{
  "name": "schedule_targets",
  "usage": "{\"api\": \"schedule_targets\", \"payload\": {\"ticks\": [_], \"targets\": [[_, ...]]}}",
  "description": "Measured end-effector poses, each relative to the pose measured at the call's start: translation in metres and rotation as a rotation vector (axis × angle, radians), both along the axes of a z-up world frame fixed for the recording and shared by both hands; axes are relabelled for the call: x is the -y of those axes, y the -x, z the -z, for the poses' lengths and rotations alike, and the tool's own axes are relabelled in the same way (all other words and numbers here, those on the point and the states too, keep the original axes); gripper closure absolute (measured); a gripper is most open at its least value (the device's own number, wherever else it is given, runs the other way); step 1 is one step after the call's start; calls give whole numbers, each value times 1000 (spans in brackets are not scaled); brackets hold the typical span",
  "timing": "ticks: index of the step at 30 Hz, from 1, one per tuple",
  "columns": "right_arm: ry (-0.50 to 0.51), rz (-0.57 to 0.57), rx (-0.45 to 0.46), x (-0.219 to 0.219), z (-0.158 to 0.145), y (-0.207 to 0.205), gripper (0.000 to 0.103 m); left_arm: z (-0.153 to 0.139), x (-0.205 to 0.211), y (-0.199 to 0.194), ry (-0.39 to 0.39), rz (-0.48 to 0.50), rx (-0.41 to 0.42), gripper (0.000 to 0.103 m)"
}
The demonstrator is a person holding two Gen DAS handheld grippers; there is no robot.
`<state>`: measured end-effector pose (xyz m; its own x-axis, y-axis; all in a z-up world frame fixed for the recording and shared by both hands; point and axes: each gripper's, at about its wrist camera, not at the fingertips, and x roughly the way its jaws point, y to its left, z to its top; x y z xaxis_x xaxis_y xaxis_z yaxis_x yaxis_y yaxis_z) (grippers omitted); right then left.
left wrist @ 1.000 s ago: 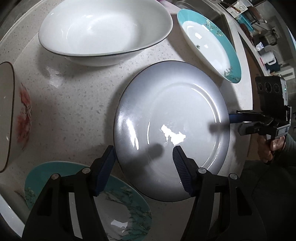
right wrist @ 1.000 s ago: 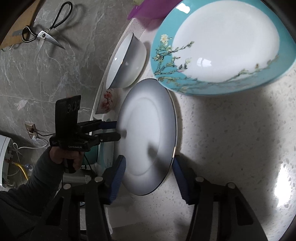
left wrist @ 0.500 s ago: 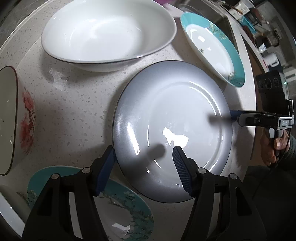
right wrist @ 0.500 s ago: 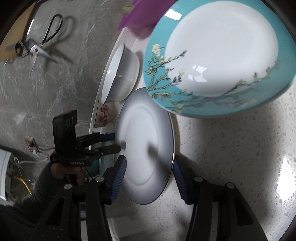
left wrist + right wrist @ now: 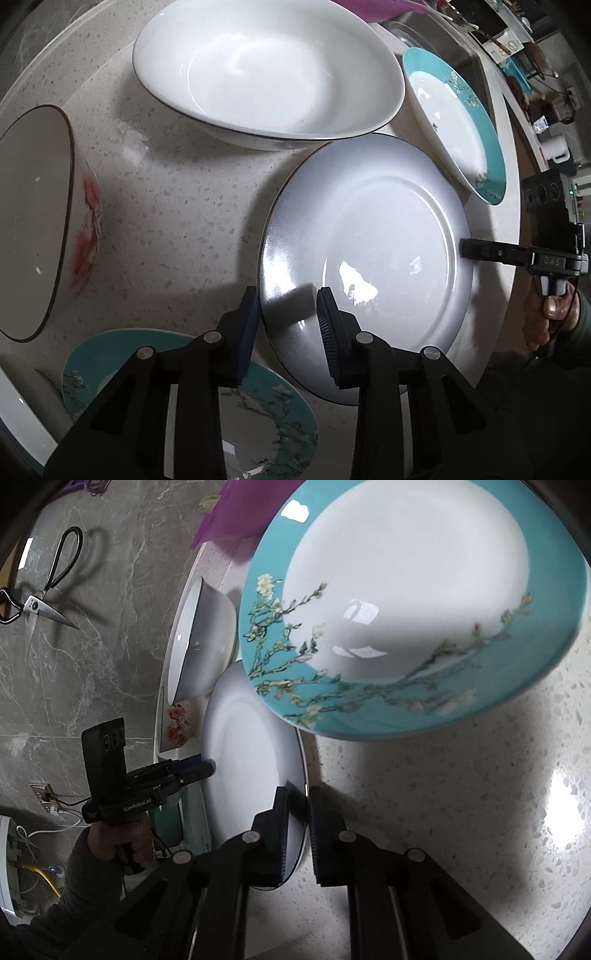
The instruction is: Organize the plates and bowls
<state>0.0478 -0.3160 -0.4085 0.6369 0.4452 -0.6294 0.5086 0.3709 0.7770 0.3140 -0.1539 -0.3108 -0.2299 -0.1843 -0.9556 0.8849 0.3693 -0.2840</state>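
Observation:
A grey plate point(image 5: 369, 236) with a white centre lies on the speckled counter point(image 5: 177, 206). My left gripper point(image 5: 288, 299) straddles its near left rim. Its jaws are closing, one pad outside the edge and one on the plate's face. At the opposite rim my right gripper point(image 5: 465, 253) is shut on the plate. In the right wrist view that gripper point(image 5: 298, 794) pinches the thin edge of the grey plate point(image 5: 251, 746), and the left gripper point(image 5: 205, 768) sits at the far rim. Around the plate are a large white bowl point(image 5: 266, 70), a teal floral plate point(image 5: 458, 125) and a red-flowered bowl point(image 5: 37, 221).
A second teal floral plate point(image 5: 184, 387) lies under my left gripper. The counter's rounded edge runs just right of the grey plate, with a sink point(image 5: 443, 40) at the back. Scissors point(image 5: 40, 602) hang on the marble wall. The teal plate point(image 5: 406, 609) overlaps the grey plate's rim.
Both grippers' jaws have narrowed from wide open onto opposite rims of the grey plate. Both wrists rolled a little, shifting the views. The plate has stayed on the counter.

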Motion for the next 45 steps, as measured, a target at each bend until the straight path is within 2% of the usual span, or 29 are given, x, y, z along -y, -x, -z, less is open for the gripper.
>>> {"api": "schedule_targets", "payload": {"ticks": [14, 20, 30, 35, 40, 45], "targets": [[46, -39, -22, 0, -7, -1, 89, 3, -6, 19, 3, 1, 8, 78], [70, -55, -11, -5, -19, -2, 89, -6, -9, 26, 8, -10, 15, 78], [97, -21, 3, -7, -37, 23, 88, -33, -18, 71, 29, 0, 34, 79], [101, -33, -21, -16, -47, 40, 88, -40, -27, 96, 33, -3, 28, 79], [78, -96, -40, -22, -49, 52, 88, -48, -47, 121, 24, -57, 29, 79], [57, -209, -44, -23, -48, 48, 87, -48, -80, 147, 3, -177, 14, 79]]}}
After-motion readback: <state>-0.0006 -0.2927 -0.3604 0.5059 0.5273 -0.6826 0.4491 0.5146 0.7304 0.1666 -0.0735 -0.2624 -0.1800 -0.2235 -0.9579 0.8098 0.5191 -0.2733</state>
